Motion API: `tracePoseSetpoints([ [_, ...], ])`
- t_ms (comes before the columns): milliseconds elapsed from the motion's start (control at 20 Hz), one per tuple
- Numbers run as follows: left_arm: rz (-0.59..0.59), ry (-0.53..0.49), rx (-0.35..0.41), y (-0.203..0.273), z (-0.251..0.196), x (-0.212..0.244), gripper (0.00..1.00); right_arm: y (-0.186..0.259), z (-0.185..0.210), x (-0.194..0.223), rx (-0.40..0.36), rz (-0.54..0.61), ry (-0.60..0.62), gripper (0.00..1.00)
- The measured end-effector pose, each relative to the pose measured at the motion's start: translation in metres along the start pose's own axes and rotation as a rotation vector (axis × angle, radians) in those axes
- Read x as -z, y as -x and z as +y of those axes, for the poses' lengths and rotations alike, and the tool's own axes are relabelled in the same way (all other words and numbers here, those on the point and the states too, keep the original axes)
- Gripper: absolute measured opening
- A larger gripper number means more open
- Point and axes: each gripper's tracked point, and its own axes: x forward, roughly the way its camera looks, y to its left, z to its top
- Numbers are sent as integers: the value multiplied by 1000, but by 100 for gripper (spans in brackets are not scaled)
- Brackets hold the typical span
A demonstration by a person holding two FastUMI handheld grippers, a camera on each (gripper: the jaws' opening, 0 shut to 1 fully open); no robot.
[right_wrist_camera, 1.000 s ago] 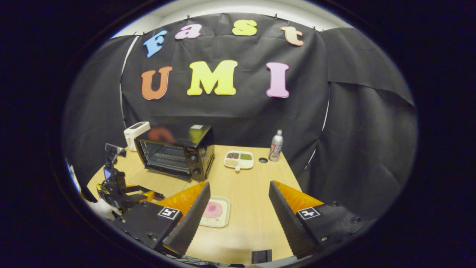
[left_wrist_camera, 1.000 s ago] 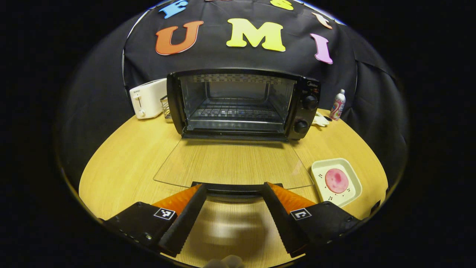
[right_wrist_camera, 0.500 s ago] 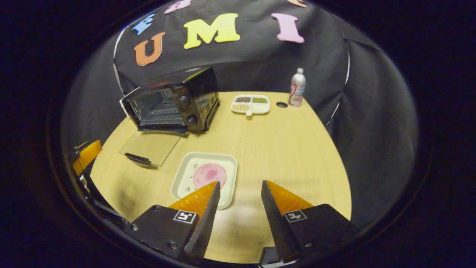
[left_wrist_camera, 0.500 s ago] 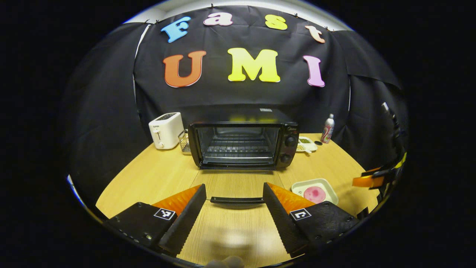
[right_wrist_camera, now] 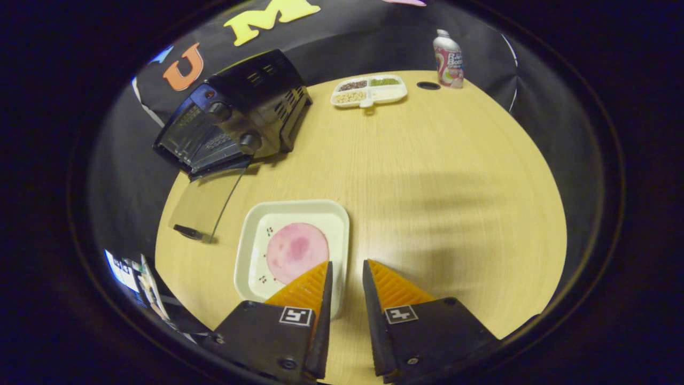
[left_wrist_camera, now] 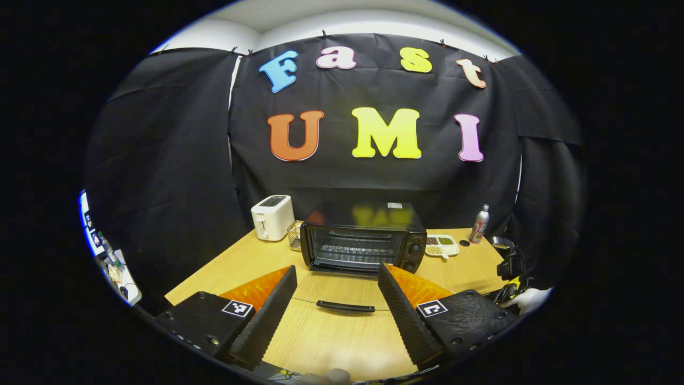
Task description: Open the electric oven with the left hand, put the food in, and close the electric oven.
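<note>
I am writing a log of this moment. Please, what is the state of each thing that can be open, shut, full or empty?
Oven door: open, lying flat.
Oven: empty inside, as far as visible.
White tray: holds a pink food slice.
Left gripper: open, holding nothing.
Right gripper: narrowly open, straddling the tray's edge.
Bottle: upright.

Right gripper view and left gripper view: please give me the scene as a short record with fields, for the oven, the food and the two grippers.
oven: black electric oven on the wooden table
oven door: glass door folded down flat, handle at its front edge
food: pink round slice on a white square plate, beside the door
left gripper: open, holding nothing, facing the oven
right gripper: narrow gap, astride the plate's right rim
</note>
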Motion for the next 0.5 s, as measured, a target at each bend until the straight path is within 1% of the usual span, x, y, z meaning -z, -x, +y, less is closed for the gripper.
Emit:
tracePoseSetpoints([
  [50, 0, 3, -19, 4, 1, -2, 95, 1, -1, -1, 2, 25, 7, 27],
  [100, -1, 11, -36, 8, 1, -2, 95, -4, -5, -6, 28, 44, 11, 25],
  [150, 3, 21, -50, 11, 1, -2, 95, 1, -5, -3, 44, 93, -6, 20],
  [200, 4, 31, -66, 13, 1, -2, 95, -6, -5, -2, 54, 149, -27, 20],
  [250, 2, 38, -81, 15, 2, -3, 95, -5, -5, -2, 72, 192, -40, 13],
  [300, 1, 45, -94, 17, 3, -4, 95, -3, -5, -5, 80, 234, -43, 15],
  [350, 0, 47, -102, 19, 2, -4, 95, -4, -5, -4, 81, 264, -32, 13],
  [500, -9, 42, -117, 22, 3, -6, 95, -5, -5, -6, 63, 287, -29, 10],
])
